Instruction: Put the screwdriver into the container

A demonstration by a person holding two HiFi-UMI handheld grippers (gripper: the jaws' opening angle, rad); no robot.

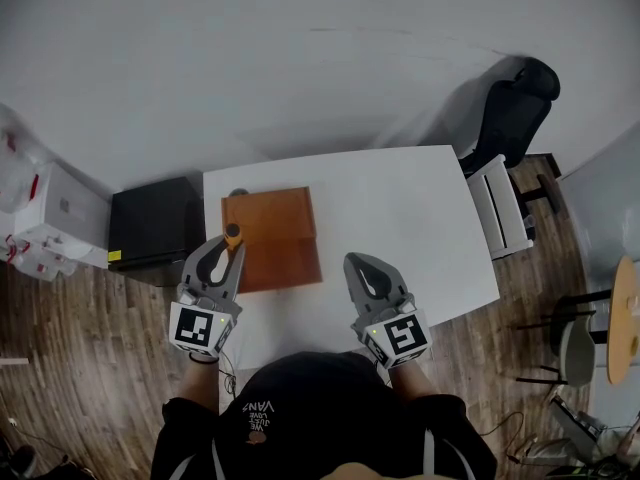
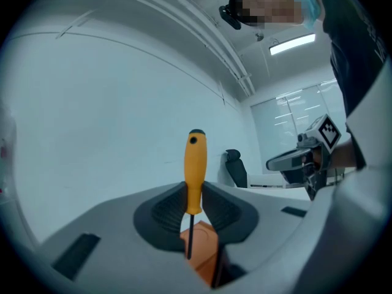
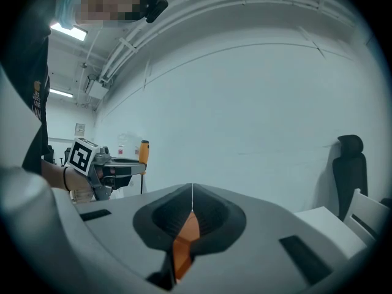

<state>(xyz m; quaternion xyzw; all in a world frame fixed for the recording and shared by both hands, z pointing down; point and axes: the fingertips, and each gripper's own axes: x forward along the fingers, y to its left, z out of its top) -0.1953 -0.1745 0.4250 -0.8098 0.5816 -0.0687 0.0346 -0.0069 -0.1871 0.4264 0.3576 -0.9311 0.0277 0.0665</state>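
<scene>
While the left gripper (image 1: 226,253) pinches the screwdriver (image 2: 195,170) upright at the container's (image 1: 285,228) left edge, nothing's in yet, so roughly halfway I'd say. The right gripper (image 1: 362,265), just beside the container, is pressed together, empty.

Screwdriver (image 1: 232,234) above container (image 1: 275,243) on table (image 1: 400,218)

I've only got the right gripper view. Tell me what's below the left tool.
Observer: Head view: the left tool hangs over the left edge of a brown container on a white table.
Operator: Report its grip.
Observer: Left gripper view: it clamps the screwdriver low on the handle, shaft pointing down.
Operator: Place my right tool.
Observer: Head view: the right tool is over the table, right of the container.
</scene>
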